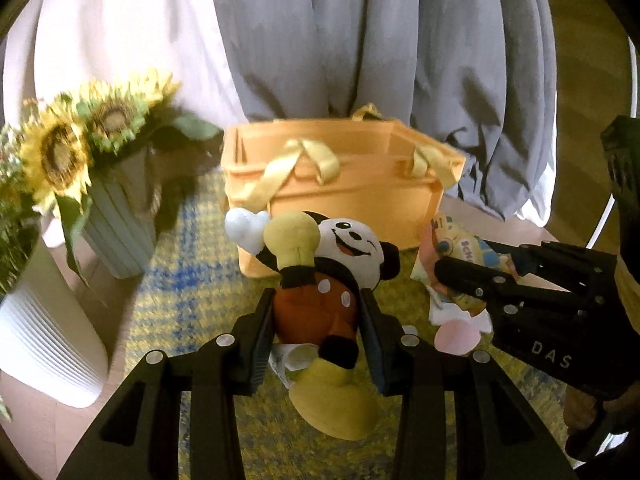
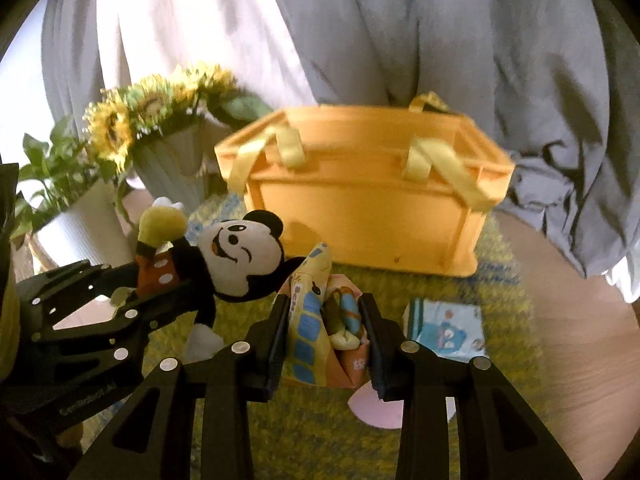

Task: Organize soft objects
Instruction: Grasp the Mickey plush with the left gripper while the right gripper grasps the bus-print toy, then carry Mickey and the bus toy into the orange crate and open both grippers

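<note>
1. Left tool (image 1: 316,316): closed on the mouse plush (image 1: 320,280), pads pressed against both sides of its red shorts.
2. Plush relative to left tool: body between the fingers, head and raised yellow-gloved arm poking out past the tips, yellow shoe hanging below the jaws toward the camera.
3. Right tool (image 2: 326,336): clamped on a soft bundle (image 2: 316,320) of yellow, blue-printed and pink fabric, wedged between the two pads, its top rising above the fingertips.
4. From the right wrist view: left tool (image 2: 132,300) off to the left, plush (image 2: 236,256) head leaning toward the bundle, just beside it.
5. From the left wrist view: right tool (image 1: 472,280) at the right, bundle (image 1: 460,264) in its jaws, near the plush.
6. Orange bin (image 2: 368,208) with yellow straps: straight ahead of both tools, standing on a yellow-green rug (image 2: 500,280), beyond the held things.
7. Folded cloth (image 2: 448,328) with blue print: flat on the rug, right of the right tool, apart from it.
8. Sunflowers (image 1: 72,140) in a ribbed pot: left of the bin.
9. Grey curtain (image 1: 360,40): hanging behind the bin.
</note>
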A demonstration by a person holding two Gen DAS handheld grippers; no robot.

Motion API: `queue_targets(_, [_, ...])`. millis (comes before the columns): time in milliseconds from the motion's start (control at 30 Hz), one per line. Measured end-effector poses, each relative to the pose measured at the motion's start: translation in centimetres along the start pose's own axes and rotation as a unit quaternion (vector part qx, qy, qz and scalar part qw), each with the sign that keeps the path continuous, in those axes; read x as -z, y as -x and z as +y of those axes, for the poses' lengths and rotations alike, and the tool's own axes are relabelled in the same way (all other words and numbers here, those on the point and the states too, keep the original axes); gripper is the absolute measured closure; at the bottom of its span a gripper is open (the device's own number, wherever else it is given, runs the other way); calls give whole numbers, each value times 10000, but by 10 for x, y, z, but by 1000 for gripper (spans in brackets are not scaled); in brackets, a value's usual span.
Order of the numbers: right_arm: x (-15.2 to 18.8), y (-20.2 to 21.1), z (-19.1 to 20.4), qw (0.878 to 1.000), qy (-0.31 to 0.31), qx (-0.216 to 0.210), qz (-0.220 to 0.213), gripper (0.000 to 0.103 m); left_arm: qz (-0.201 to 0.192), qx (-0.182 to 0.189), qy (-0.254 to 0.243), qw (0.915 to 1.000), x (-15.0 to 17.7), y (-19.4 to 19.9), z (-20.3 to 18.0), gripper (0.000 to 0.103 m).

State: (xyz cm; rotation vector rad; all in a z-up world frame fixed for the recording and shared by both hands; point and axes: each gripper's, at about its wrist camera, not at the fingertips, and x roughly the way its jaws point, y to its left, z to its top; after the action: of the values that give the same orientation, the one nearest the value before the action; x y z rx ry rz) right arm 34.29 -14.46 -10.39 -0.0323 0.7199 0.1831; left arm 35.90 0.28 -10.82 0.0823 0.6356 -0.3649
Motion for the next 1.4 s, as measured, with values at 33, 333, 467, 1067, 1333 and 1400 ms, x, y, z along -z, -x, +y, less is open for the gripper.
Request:
queue_targets(33, [-3,3,0,10000,-5,-1,-66,68,-81,2,-27,10000,-3,5,-1,64])
queue_targets(333, [-28,29,0,9978,-89,57,-648,68,-711,21,-92,9974,-30,31,-2,64])
queue_targets(467, [-43,37,0,9955,-142,103,-927,68,-983,21,-132,9951,-45,38,-1,64])
queue_targets(1067, [-104,56,-5,9799,12,438,-1944,68,-1854,-140,-622,9806,-108,45,5,64])
queue_targets(1333, [-130,41,-13,9771,-16,592,-2043,68,-1895,-119,-737,9790,-136,26,11,64])
queue_targets(1400, [-136,36,-16,9772,-22,598,-2037,67,-1866,-105,-755,9795,-142,19,12,64])
